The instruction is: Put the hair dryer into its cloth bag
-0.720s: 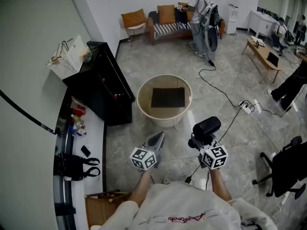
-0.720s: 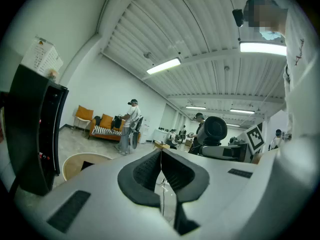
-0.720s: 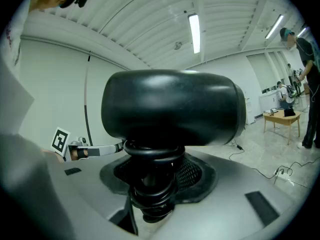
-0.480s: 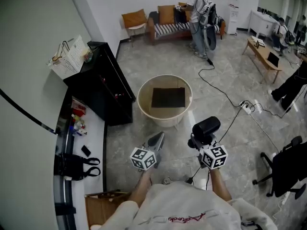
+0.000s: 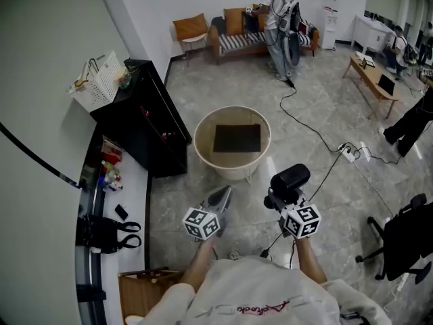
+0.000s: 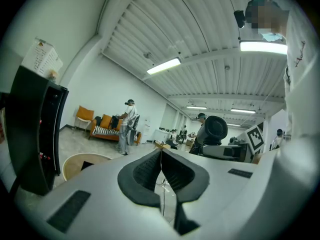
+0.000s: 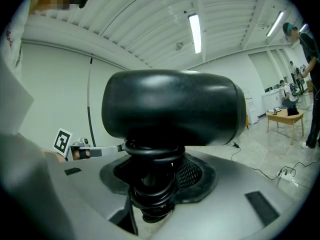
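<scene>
Left gripper (image 5: 220,198): jaws pressed together, nothing between them, held above the floor. Just right of it, the right gripper (image 5: 279,200) pinches the black hair dryer (image 5: 291,177) by its cord-wrapped handle. A beige tub (image 5: 230,168) stands on the floor beyond both.

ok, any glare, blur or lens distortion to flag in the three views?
Head view: sharp and evenly lit, straight edges bow from the wide angle. Left gripper view: heavy fisheye, dark corners, ceiling lamp blown out. Right gripper view: same fisheye, hair dryer fills the centre at close range with a soft sheen on top, no hard glare.
</scene>
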The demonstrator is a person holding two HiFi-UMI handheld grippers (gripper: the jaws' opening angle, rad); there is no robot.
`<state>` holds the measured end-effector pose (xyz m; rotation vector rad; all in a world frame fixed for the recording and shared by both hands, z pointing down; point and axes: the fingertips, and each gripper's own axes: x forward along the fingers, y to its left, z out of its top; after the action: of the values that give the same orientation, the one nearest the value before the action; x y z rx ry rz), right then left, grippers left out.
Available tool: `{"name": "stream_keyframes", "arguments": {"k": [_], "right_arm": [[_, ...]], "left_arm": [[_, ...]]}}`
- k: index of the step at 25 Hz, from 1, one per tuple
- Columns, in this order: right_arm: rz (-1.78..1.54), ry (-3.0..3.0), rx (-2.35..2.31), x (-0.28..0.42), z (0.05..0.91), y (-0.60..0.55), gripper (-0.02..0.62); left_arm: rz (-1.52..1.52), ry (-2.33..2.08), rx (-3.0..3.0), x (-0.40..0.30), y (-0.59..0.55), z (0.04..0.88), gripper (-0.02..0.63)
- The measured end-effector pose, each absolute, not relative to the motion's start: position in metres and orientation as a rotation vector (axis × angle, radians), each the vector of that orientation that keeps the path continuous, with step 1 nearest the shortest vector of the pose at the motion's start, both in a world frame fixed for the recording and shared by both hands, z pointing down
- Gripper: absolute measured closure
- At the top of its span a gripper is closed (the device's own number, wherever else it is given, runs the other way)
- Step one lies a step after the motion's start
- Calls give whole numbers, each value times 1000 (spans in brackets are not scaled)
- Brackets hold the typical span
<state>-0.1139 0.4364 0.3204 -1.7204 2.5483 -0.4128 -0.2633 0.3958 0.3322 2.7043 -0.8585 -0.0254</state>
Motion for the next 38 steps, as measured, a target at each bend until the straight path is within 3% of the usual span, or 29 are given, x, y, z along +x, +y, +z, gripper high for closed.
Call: {"name": "stream_keyframes", "arguments": {"k": [21, 38], "right_arm": [[-448, 2663, -1635, -63, 342, 454, 397], [-488, 2663, -1639, -51, 360, 397, 397]], "left_arm": [[-11, -907, 2655, -197, 419, 353, 575], [1, -901, 2620, -187, 362, 373, 575]]}}
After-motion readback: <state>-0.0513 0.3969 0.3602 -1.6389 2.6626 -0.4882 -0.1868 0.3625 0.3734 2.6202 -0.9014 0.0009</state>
